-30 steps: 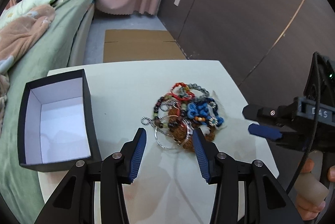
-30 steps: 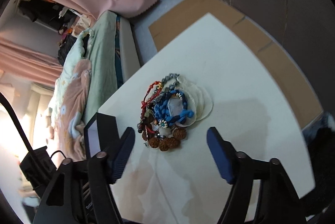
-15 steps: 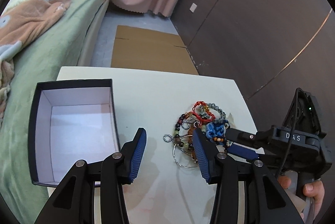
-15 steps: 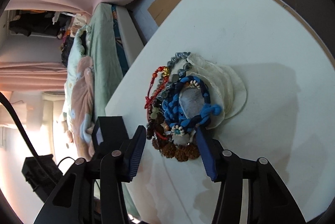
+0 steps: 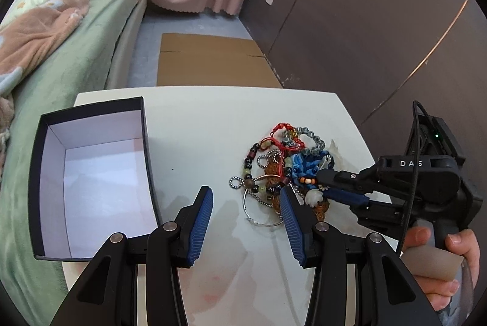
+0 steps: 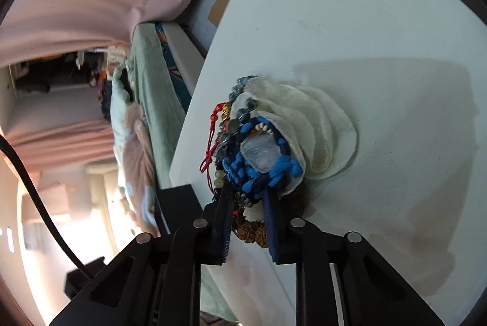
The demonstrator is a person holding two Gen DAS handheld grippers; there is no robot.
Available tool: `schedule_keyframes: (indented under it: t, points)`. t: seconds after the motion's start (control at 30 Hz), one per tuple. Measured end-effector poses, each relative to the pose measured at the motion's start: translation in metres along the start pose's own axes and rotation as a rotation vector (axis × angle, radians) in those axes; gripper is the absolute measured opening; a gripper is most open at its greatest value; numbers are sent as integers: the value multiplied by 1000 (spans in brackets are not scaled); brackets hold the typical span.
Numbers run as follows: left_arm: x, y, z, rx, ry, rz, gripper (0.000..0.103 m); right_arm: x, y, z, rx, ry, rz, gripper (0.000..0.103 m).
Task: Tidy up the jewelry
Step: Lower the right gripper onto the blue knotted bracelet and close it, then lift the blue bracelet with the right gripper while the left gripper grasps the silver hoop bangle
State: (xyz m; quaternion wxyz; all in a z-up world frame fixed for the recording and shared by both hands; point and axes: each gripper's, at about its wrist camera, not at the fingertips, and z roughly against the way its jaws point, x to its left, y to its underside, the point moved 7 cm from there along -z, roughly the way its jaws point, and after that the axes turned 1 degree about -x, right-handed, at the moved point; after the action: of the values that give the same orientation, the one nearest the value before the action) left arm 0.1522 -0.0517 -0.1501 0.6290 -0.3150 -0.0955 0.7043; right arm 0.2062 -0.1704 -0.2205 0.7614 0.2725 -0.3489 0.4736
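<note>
I see the white table (image 5: 188,125) with bare surface between the open black box (image 5: 91,173) at its left edge and the jewelry pile (image 5: 283,170) toward the right edge, near the corner. My left gripper (image 5: 245,207) hangs spread over bare tabletop just left of the pile, holding nothing. My right gripper (image 6: 248,198) is closing, its jaws narrowing around the blue braided bracelet (image 6: 261,170) at the pile's near side.
</note>
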Motion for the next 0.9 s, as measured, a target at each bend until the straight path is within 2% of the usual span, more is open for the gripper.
schedule_keyframes:
  t: [0.1, 0.33, 0.53, 0.57, 0.6, 0.9]
  points:
    - [-1, 0, 0, 7, 5, -2, 48, 0, 1, 4, -21, 0, -9, 15]
    - [-20, 16, -9, 46, 29, -66, 47, 31, 2, 40, -132, -11, 125, 14]
    - [-37, 33, -24, 91, 27, -147, 47, 26, -4, 61, -181, 7, 131, 14]
    - [-38, 34, -25, 96, 25, -158, 43, 24, -4, 63, -184, 10, 131, 14]
    - [-38, 35, -26, 102, 17, -173, 40, 23, -5, 65, -190, 15, 133, 14]
    - [-24, 38, -40, 118, -83, -233, 40, 15, -6, 76, -189, 17, 134, 14]
